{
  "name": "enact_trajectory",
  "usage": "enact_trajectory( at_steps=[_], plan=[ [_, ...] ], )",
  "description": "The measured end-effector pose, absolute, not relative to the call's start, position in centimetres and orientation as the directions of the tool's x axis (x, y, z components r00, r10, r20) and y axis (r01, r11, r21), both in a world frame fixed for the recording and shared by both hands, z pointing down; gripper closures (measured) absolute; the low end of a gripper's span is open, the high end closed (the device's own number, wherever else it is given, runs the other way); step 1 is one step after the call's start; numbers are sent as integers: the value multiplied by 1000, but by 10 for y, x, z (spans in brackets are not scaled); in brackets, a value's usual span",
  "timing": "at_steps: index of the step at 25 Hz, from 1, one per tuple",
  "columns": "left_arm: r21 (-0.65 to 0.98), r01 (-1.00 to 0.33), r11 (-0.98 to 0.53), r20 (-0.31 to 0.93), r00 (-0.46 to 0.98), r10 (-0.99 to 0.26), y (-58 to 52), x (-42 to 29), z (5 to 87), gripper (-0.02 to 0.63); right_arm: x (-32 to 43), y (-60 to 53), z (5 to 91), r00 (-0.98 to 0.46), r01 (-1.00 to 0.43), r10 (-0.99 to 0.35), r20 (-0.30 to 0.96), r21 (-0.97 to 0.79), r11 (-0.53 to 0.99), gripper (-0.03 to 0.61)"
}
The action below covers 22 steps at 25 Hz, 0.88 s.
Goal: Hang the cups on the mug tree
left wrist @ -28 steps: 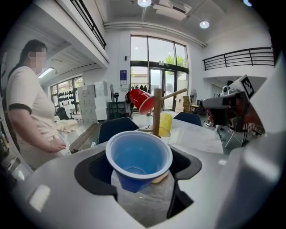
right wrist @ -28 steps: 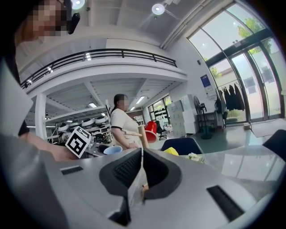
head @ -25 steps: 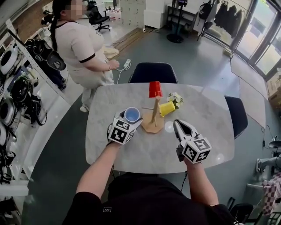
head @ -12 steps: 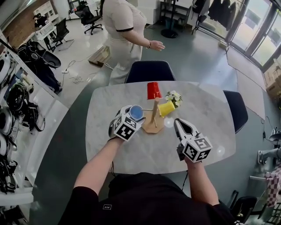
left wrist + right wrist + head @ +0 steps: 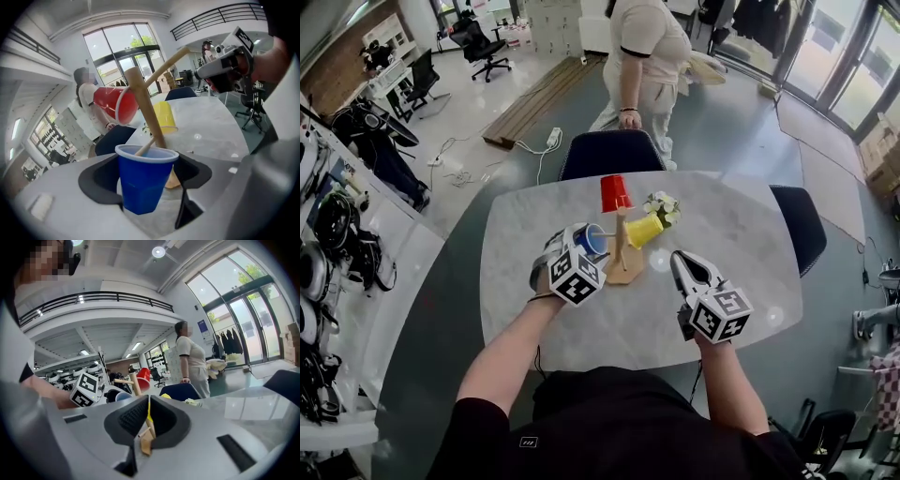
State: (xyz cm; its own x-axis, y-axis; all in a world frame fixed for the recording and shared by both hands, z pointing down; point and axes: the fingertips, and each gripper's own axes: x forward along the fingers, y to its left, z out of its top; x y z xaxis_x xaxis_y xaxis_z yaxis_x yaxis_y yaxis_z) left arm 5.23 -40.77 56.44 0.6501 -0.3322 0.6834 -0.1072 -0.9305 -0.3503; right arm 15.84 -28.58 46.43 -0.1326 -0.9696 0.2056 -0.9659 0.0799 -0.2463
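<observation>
Gripping blue cup [image 5: 143, 180] between left tongs [image 5: 146, 185], beside tree [image 5: 145, 110]

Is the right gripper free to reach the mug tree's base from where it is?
Probably yes. Only bare tabletop lies between the right gripper and the mug tree's base; the left gripper, holding the blue cup, is on the other side.
</observation>
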Motion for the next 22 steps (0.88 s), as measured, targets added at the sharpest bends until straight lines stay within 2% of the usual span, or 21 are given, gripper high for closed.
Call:
enact_trajectory(
  at_steps=[6, 18, 22],
  plan=[
    [-435, 34, -900, 716, 619, -323, -397, 64, 572, 258, 164, -277, 466, -114, -966, -972, 207, -250, 60, 557],
    [-616, 252, -746, 734, 528, -428, -394, 77, 586, 256, 174, -259, 471, -87, -964, -973, 213, -266, 28, 557],
    [-615, 245, -750, 737, 518, -435, -394, 82, 590, 256, 176, -253, 474, -82, -963, -973, 215, -270, 22, 557]
  ],
)
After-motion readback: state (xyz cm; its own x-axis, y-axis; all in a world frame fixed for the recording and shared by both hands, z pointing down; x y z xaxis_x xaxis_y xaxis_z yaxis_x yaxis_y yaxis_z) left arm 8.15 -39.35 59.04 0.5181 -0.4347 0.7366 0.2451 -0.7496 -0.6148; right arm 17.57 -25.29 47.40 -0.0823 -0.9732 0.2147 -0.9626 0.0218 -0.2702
